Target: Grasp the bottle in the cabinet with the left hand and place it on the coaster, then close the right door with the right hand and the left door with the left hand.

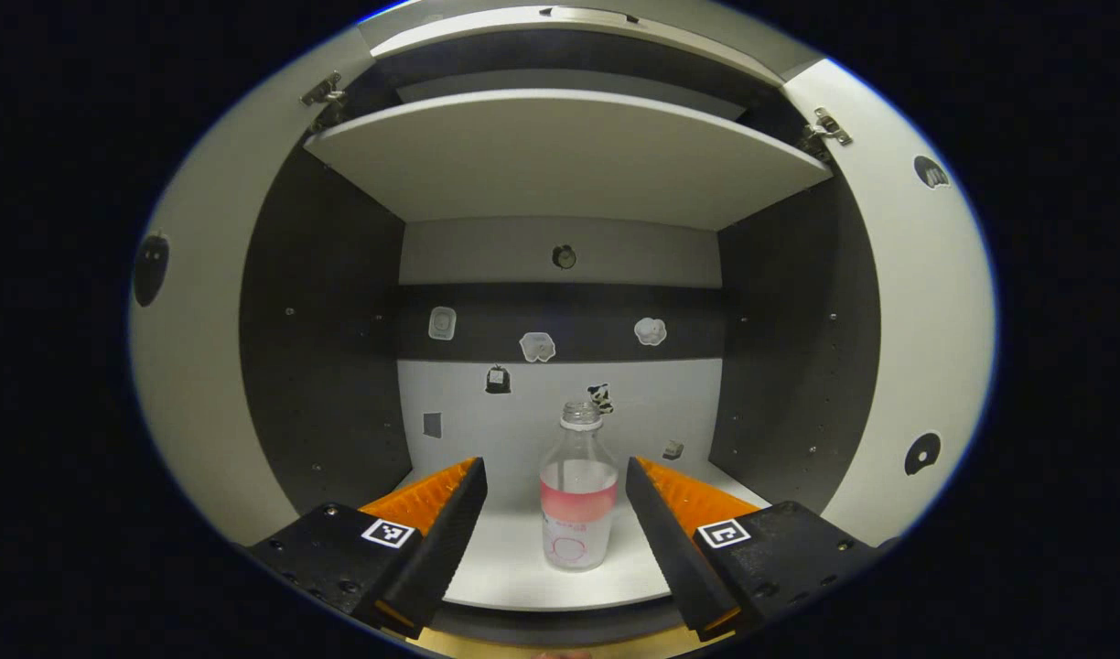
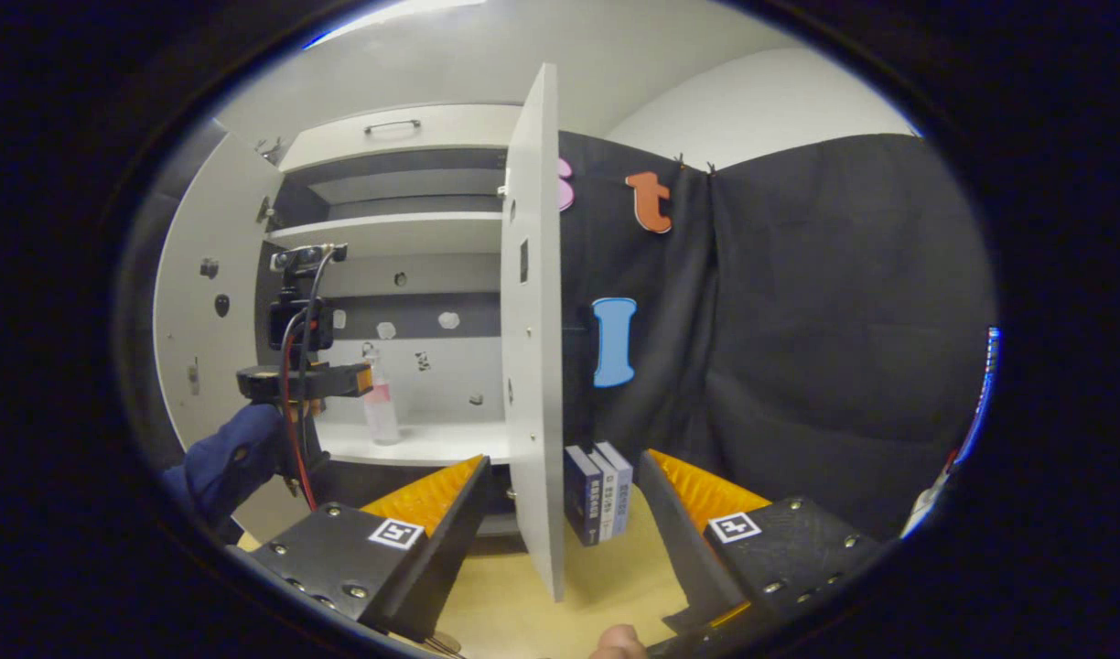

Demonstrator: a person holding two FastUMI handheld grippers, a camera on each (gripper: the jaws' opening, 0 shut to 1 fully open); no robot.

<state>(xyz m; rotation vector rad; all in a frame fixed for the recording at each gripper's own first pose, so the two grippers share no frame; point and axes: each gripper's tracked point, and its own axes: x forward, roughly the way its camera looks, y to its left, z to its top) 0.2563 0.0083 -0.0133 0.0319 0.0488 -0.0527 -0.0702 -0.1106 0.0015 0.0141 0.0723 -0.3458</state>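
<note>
A clear bottle [image 1: 576,499] with a pink label stands upright on the cabinet's lower shelf [image 1: 505,572]. In the left gripper view my left gripper [image 1: 555,469] is open and faces the bottle, one finger on each side, with neither touching it. In the right gripper view the left gripper [image 2: 359,379], held by a hand in a blue sleeve [image 2: 226,462], reaches into the cabinet up to the bottle [image 2: 380,409]. My right gripper [image 2: 562,460] is open, with nothing held, in front of the edge of the open right door [image 2: 533,366].
The left door [image 2: 194,311] stands wide open. An upper shelf [image 1: 560,156] spans the cabinet above the bottle. Small stickers dot the back wall [image 1: 560,275]. A few books [image 2: 597,490] stand on the wooden tabletop [image 2: 514,595] just right of the right door.
</note>
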